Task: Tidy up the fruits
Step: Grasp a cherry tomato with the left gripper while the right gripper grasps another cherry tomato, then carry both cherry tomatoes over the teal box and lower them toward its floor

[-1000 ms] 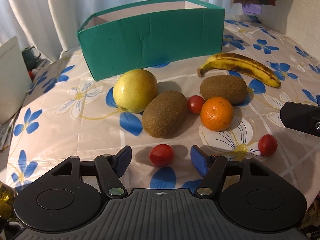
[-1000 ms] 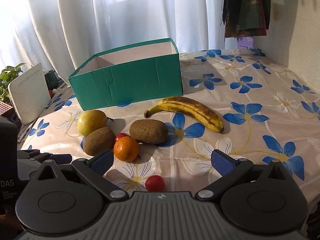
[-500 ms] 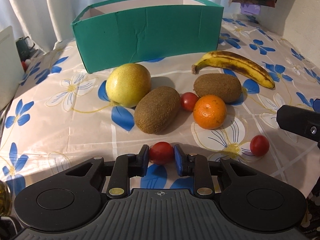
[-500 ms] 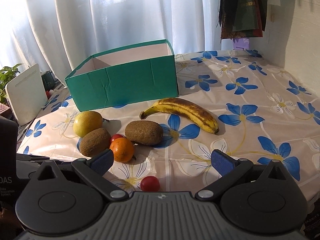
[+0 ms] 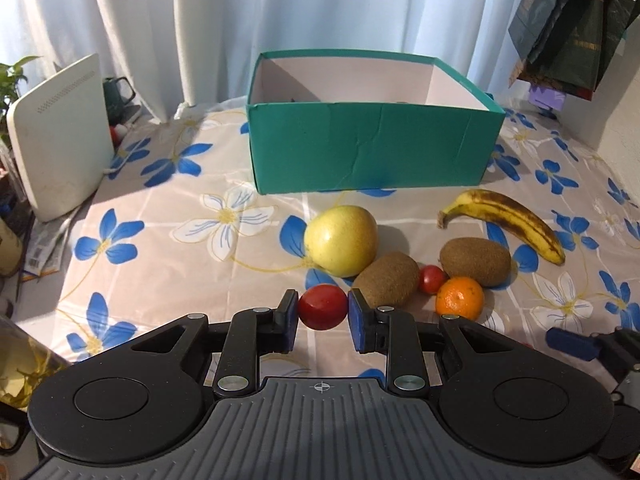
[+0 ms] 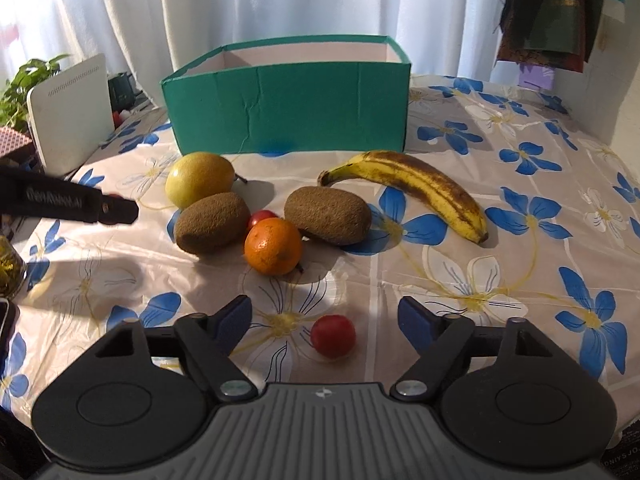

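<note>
Teal box (image 5: 372, 152): open-topped, standing at the far edge of the desk (image 5: 160, 248), no fruit visible inside.
Left gripper (image 5: 322, 314): pressed shut on a red tomato (image 5: 322, 306), pinched between its blue pads.
Right gripper (image 6: 324, 322): jaws closing, a second tomato (image 6: 333, 336) lying between them on the desk, pads not touching it.
Loose fruit: yellow apple (image 5: 341, 240), two kiwis (image 6: 212, 222) (image 6: 328, 214), a third tomato (image 6: 262, 216) and an orange (image 6: 273, 246) clustered mid-desk in front of the box.
Banana (image 6: 416, 184): nearer the right edge, just beside the cluster.
</note>
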A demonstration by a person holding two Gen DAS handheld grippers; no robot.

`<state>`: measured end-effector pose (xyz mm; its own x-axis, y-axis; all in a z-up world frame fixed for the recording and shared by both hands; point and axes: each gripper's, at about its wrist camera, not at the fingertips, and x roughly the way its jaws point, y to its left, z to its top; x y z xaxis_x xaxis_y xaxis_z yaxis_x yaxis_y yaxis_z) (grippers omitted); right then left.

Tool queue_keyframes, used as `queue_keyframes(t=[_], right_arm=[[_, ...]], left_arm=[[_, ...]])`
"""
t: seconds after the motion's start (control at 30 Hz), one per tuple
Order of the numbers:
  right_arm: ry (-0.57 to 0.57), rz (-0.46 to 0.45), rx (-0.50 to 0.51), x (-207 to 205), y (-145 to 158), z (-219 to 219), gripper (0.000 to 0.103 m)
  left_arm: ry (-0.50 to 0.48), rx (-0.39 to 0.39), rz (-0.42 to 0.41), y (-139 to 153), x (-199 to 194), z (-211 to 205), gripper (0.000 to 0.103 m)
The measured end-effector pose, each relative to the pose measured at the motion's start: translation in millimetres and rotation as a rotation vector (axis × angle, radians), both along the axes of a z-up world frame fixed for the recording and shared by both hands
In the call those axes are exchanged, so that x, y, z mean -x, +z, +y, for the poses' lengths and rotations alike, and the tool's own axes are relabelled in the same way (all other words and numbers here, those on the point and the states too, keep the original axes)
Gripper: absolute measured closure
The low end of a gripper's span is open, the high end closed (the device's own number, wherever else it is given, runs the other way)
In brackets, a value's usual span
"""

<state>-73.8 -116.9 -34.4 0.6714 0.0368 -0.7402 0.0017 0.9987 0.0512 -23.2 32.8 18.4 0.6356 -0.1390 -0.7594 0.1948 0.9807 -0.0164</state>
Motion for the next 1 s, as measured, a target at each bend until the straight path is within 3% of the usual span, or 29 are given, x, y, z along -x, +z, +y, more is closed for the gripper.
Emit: queue_keyframes(t=[0.07,0.23,0.5,0.77,1.0], right_arm=[[0.006,0.034,-0.003,-4,-6,3,0.049],[-0.018,0.054,0.004,-5,-10,2,0.050],[-0.040,0.081,0.015,-8,-13,0,0.077],[-0.050,0.051,0.012,-9,1,-2,0.077],[-0.064,-0.057,0.014,-17,46,-13,0.077]], left_arm=[[0.003,0.007,0.001,2,0,2,0.073],[0.006,0.013,0.010,2,0,5,0.073],[-0.008,0.007,0.024,2,-5,2,0.073],[0.003,-0.011,0.025,12,-15,-1,0.073],[0.050,-0.012,-0.010,43,-45,-4,0.073]])
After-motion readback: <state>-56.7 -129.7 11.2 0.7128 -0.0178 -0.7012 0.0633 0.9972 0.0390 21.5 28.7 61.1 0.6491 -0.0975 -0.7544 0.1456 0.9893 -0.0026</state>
